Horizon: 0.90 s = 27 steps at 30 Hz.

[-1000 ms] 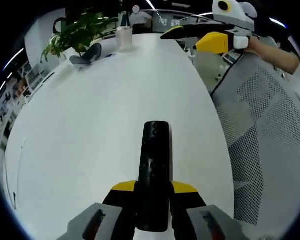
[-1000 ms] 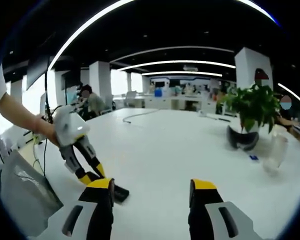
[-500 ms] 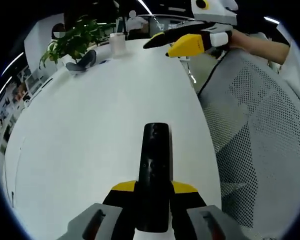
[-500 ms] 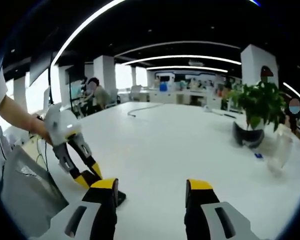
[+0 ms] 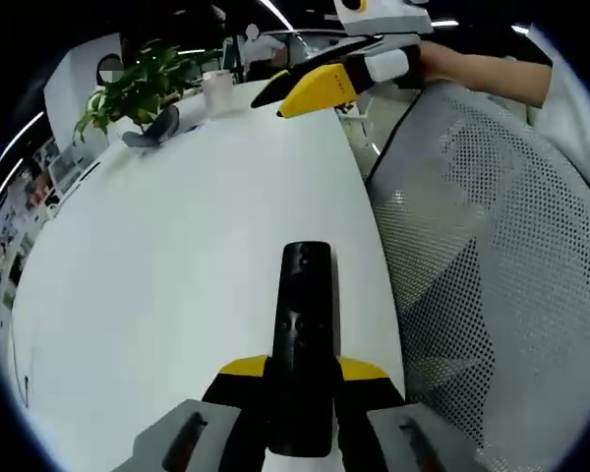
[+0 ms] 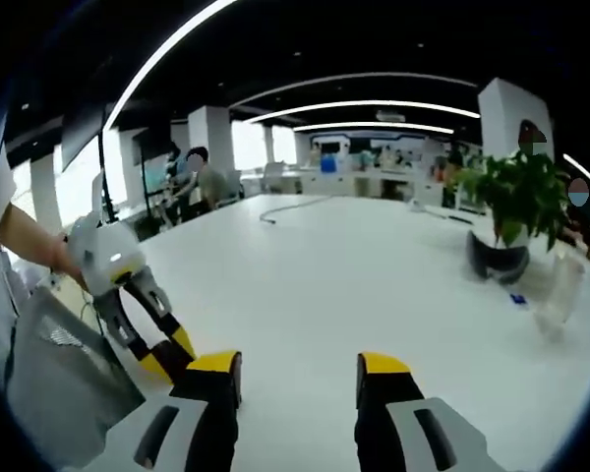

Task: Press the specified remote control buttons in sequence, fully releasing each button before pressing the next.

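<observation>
White and broad, the desk (image 5: 177, 246) runs through an open office with pillars and long ceiling light strips. On it lies the black remote control (image 5: 304, 344), long and narrow, near the desk's edge beside a grey mesh chair (image 5: 492, 275). In the left gripper view the left tongs (image 5: 303, 379) are clamped on the remote's near end, their yellow-tipped jaws pressing both of its sides, and the rest of the remote points away along the desk. In the right gripper view the same left tongs (image 6: 162, 349) hang from a white housing held by a hand (image 6: 54, 258), their tips down at the desk. The right tongs (image 6: 297, 372) stand apart with nothing between them, above bare desk. In the left gripper view the right tongs (image 5: 300, 90) reach in over the far desk, well apart from the remote. Farther off, a potted plant (image 6: 516, 202) stands toward the far end of the desk, with a clear plastic cup (image 6: 556, 295) near it. A seated person (image 6: 208, 182) shows in the background.
</observation>
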### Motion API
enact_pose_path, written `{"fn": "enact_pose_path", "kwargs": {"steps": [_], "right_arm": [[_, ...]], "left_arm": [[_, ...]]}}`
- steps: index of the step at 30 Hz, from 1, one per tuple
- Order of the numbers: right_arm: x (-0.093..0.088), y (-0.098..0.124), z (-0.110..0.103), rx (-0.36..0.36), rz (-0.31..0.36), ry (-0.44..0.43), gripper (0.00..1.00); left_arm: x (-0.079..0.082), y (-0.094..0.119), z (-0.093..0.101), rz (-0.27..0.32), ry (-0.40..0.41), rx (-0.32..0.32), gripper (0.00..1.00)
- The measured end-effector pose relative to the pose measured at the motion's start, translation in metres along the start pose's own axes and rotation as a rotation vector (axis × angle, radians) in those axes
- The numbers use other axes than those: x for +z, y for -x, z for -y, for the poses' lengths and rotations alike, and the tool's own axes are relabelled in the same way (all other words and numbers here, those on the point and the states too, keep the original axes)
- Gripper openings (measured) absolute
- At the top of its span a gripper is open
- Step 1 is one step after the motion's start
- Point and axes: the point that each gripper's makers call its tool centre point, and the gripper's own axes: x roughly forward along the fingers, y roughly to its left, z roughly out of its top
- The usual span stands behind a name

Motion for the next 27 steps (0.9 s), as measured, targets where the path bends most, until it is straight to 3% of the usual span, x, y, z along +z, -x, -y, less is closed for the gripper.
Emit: {"fn": "enact_pose_path", "kwargs": {"steps": [8,12,16,22,24,27], "right_arm": [[-0.004,-0.002,-0.006,0.031,-0.024,0.009,0.39],[-0.006,-0.002,-0.014,0.097,-0.032,-0.09,0.34],[-0.006,-0.003,-0.019,0.134,-0.039,-0.103,0.27],[-0.012,-0.005,-0.05,0.313,-0.123,-0.112,0.02],[-0.017,-0.006,-0.059,0.368,-0.169,-0.051,0.0],[-0.019,-0.011,-0.07,0.428,-0.2,-0.04,0.0]], "left_arm": [[0.0,0.0,0.006,0.011,0.049,0.009,0.24],[-0.001,0.0,0.006,-0.003,0.019,-0.003,0.24],[-0.001,-0.001,0.007,-0.026,0.018,0.009,0.24],[-0.002,0.0,0.006,-0.009,0.039,0.014,0.24],[-0.002,0.0,0.006,0.0,0.039,0.015,0.24],[-0.001,0.0,0.006,0.012,0.043,0.018,0.24]]}}
